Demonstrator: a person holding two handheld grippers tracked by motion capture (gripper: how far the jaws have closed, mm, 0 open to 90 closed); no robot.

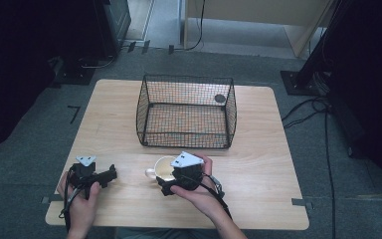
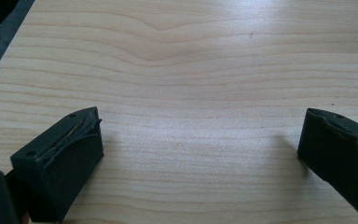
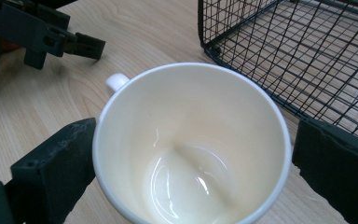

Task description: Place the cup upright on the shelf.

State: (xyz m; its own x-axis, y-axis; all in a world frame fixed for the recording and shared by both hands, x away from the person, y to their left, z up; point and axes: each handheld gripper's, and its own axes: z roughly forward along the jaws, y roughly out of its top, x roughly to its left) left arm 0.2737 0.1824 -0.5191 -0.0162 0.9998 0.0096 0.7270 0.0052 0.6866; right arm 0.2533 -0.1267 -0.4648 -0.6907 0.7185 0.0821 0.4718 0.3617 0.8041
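Note:
A white mug (image 1: 160, 167) stands upright and empty on the wooden table (image 1: 258, 164), just in front of the wire basket. In the right gripper view the mug (image 3: 191, 116) sits between the jaws of my right gripper (image 3: 194, 140). Its handle points away and left. The left jaw touches the mug's wall and the right jaw is a sliver off it. In the high view my right gripper (image 1: 168, 180) reaches the mug from the near side. My left gripper (image 1: 110, 175) rests open at the front left over bare wood (image 2: 200, 135).
A black wire basket (image 1: 143, 115) stands at the table's middle back with a small dark round thing (image 1: 220, 98) in its far right corner. Its near wall (image 3: 307, 56) is close beyond the mug. Cables and stand bases lie on the floor around the table.

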